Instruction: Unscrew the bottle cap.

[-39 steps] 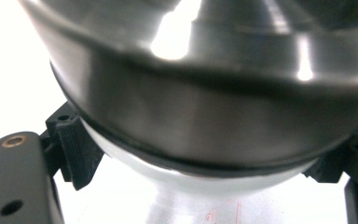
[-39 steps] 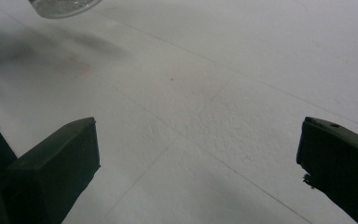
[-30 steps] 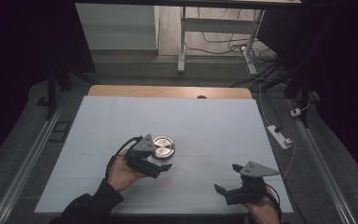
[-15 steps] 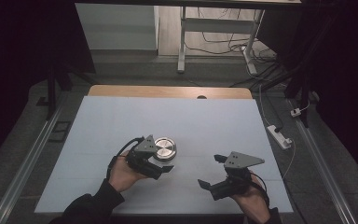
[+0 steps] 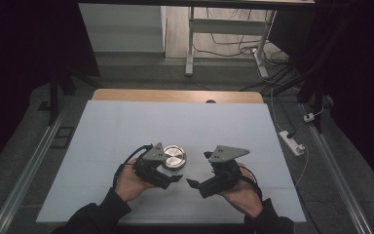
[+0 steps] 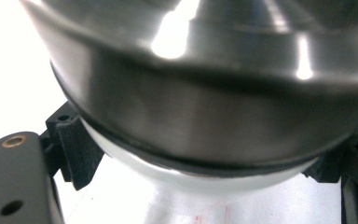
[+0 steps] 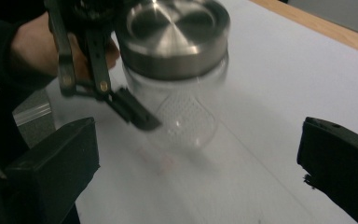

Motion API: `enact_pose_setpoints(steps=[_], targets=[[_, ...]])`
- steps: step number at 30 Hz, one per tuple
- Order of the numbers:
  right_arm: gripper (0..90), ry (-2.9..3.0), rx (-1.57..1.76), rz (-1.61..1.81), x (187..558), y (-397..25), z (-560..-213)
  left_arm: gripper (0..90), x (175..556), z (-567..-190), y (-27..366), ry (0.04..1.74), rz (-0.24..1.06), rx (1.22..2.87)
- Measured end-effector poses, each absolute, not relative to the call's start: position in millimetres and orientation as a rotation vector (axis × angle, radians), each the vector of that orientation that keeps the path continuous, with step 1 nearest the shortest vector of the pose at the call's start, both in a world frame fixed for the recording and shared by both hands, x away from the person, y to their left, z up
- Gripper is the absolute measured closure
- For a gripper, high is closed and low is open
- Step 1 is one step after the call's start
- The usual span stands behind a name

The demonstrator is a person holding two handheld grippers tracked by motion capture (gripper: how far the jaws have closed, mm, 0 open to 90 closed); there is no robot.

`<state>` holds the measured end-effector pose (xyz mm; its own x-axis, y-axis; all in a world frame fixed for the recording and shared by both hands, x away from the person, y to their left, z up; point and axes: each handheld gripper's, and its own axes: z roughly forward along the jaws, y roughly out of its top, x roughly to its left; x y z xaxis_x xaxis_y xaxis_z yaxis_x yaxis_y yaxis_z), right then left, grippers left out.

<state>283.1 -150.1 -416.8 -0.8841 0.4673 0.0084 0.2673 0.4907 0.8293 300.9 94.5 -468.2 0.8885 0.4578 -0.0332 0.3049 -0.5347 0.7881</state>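
Observation:
A clear glass jar with a brushed steel lid (image 5: 174,157) stands upright on the white table (image 5: 126,122), a little in front of its middle. My left gripper (image 5: 175,169) reaches in from the left, its jaws closed against the glass just under the lid. In the left gripper view the lid (image 6: 205,93) looms close, with a black jaw on each side. My right gripper (image 5: 199,169) is a short way to the right of the jar, open and holding nothing. The right gripper view looks between its wide-apart jaws (image 7: 198,144) at the jar (image 7: 177,46) and the left gripper's fingers (image 7: 130,109).
A wooden strip (image 5: 175,95) runs along the table's far edge. A white power strip (image 5: 292,142) lies on the floor to the right. Metal desk legs (image 5: 190,44) and cables stand beyond the table. Bare tabletop lies behind and beside the jar.
My right gripper has moved left and slightly away from the front edge, closing in on the jar. The left gripper and the jar have stayed put.

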Motion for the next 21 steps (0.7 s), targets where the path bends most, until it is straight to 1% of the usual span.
enact_pose_setpoints(steps=[5,11,15,16,17,18,21], targets=[[0.0,2.515,0.63,1.336,290,-131,-411,15.6,301,-468,93,0.543,0.223,2.185],[0.0,2.531,0.625,1.328,298,-109,-413,15.6,300,-469,91,0.548,0.218,2.186],[6.9,2.532,0.62,1.324,301,-99,-414,15.6,299,-469,89,0.548,0.212,2.188],[10.4,2.531,0.616,1.323,301,-98,-414,15.6,299,-470,88,0.547,0.21,2.188],[15.8,2.53,0.606,1.328,301,-97,-414,15.6,299,-469,88,0.534,0.207,2.197],[18.2,2.531,0.594,1.339,301,-96,-414,15.6,299,-469,88,0.531,0.204,2.198],[18.4,2.533,0.577,1.345,302,-96,-414,15.6,299,-470,88,0.528,0.196,2.197]])
